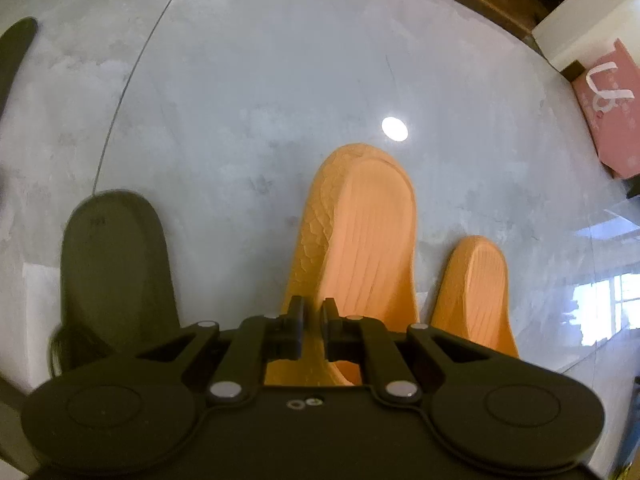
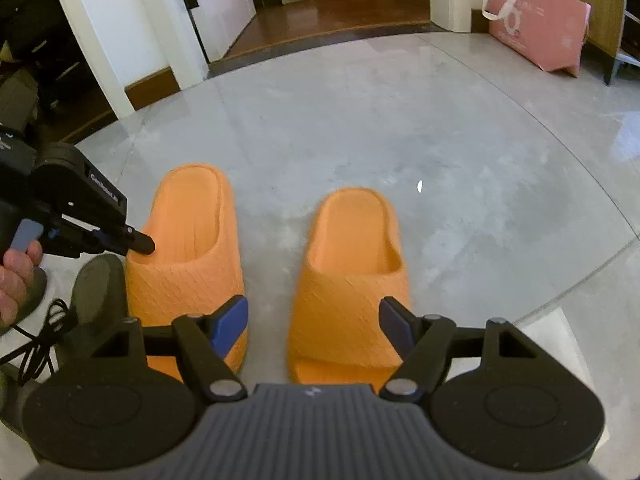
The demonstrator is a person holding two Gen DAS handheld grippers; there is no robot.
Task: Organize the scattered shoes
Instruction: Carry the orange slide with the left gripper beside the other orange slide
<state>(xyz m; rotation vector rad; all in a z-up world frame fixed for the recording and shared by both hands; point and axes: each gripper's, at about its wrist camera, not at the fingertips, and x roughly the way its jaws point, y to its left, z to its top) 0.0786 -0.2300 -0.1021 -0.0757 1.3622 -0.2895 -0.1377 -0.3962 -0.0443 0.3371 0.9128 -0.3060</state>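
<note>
Foam, soft and light, is my read of both orange moulded slides (image 2: 188, 248) (image 2: 348, 280) lying side by side on grey polished floor (image 2: 440, 140): my left gripper (image 1: 313, 312) clamps one's strap edge, my right gripper (image 2: 314, 324) gapes over the other.

The floor (image 2: 400, 120) is glossy grey concrete with thin seams. Two orange slides (image 2: 188, 248) (image 2: 348, 280) stand on it side by side, toes toward the camera, a strip of bare floor between them. A dark shoe (image 1: 116, 272) lies just beside the left slide. A pink board (image 2: 536, 36) rests at the floor's far right edge.
</note>
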